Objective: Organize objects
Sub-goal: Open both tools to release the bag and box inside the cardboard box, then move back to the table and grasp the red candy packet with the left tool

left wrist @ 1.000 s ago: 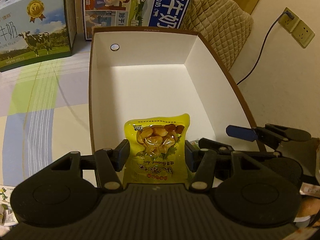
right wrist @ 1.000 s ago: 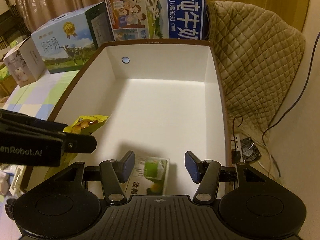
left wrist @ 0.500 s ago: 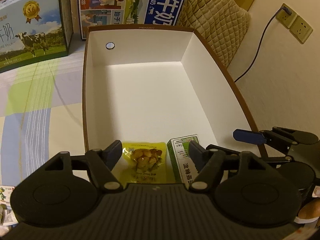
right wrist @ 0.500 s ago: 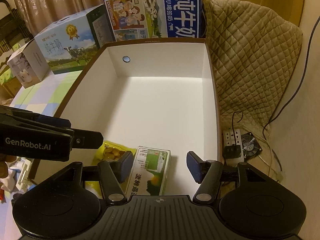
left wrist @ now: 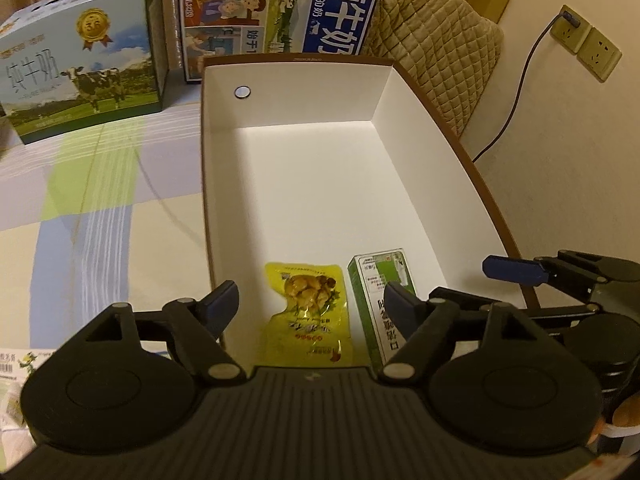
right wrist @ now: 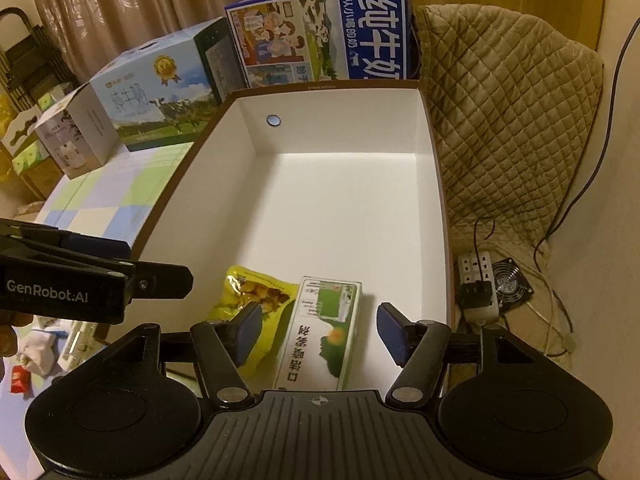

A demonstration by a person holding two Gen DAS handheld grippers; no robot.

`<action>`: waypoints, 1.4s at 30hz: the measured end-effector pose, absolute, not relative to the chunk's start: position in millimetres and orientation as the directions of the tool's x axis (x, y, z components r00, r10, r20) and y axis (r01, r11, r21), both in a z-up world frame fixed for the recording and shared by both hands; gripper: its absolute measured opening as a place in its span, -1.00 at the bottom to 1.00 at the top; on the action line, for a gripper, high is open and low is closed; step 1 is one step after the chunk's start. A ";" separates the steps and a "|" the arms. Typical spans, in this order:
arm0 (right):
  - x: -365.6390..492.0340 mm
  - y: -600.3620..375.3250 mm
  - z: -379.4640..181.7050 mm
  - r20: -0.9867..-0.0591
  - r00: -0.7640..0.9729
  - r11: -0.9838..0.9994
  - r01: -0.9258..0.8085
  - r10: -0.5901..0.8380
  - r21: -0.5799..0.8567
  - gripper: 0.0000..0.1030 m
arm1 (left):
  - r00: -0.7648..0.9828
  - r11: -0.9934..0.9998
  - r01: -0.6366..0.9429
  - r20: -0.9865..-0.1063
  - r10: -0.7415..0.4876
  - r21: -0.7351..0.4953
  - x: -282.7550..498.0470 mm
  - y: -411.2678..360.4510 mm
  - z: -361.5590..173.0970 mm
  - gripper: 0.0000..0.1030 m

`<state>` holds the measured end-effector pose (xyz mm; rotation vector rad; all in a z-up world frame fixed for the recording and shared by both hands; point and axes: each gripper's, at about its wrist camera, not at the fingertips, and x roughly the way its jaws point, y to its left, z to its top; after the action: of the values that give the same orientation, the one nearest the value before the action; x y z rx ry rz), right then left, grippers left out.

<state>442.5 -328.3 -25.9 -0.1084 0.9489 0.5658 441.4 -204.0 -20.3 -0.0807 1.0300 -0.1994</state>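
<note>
Inside the big white cardboard box, at its near end, the shiny yellow snack bag and small green-and-white carton lie side by side, while the left gripper and right gripper hover wide apart, holding nothing.

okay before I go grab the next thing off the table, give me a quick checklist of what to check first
1. Left gripper open and holding nothing: ok.
2. Right gripper open and holding nothing: ok.
3. Yellow snack packet lying flat inside the white box: ok.
4. Green carton inside the box, beside the packet: ok.
5. Free floor space left in the box for more items: ok, the far half is bare.
6. Next item chosen and within reach: cannot tell; only scraps of packaging show at the picture edges.
</note>
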 end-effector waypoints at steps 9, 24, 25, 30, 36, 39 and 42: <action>424.3 -331.4 -13.6 -0.774 0.466 0.853 -0.490 0.429 0.178 0.19 | 0.530 0.983 0.116 -0.828 -0.182 -0.142 416.6 -195.7 -3.9 0.53; 359.3 -333.6 4.9 -0.753 0.510 0.887 -0.411 0.415 0.211 0.20 | 0.561 0.976 0.144 -0.799 -0.216 -0.163 357.3 -159.1 17.0 0.64; 354.7 -332.7 6.2 -0.752 0.513 0.889 -0.406 0.413 0.211 0.20 | 0.564 0.976 0.149 -0.796 -0.217 -0.160 351.8 -155.9 18.2 0.64; 332.5 -325.6 10.3 -0.749 0.521 0.895 -0.389 0.409 0.218 0.20 | 0.570 0.974 0.159 -0.791 -0.222 -0.159 328.9 -136.2 23.0 0.66; 310.1 -312.5 10.7 -0.752 0.515 0.896 -0.382 0.411 0.228 0.20 | 0.567 0.977 0.137 -0.796 -0.212 -0.163 304.5 -105.2 22.0 0.67; 299.9 -303.0 11.5 -0.753 0.509 0.891 -0.391 0.417 0.229 0.20 | 0.569 0.978 0.122 -0.796 -0.207 -0.167 293.8 -90.3 21.7 0.67; 292.0 -293.8 11.0 -0.754 0.501 0.886 -0.403 0.425 0.231 0.20 | 0.573 0.980 0.106 -0.795 -0.201 -0.171 284.7 -76.8 21.4 0.67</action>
<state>292.0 -293.9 11.0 0.0259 0.9188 0.5001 284.7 -76.8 21.4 -0.1089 0.9444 -0.1800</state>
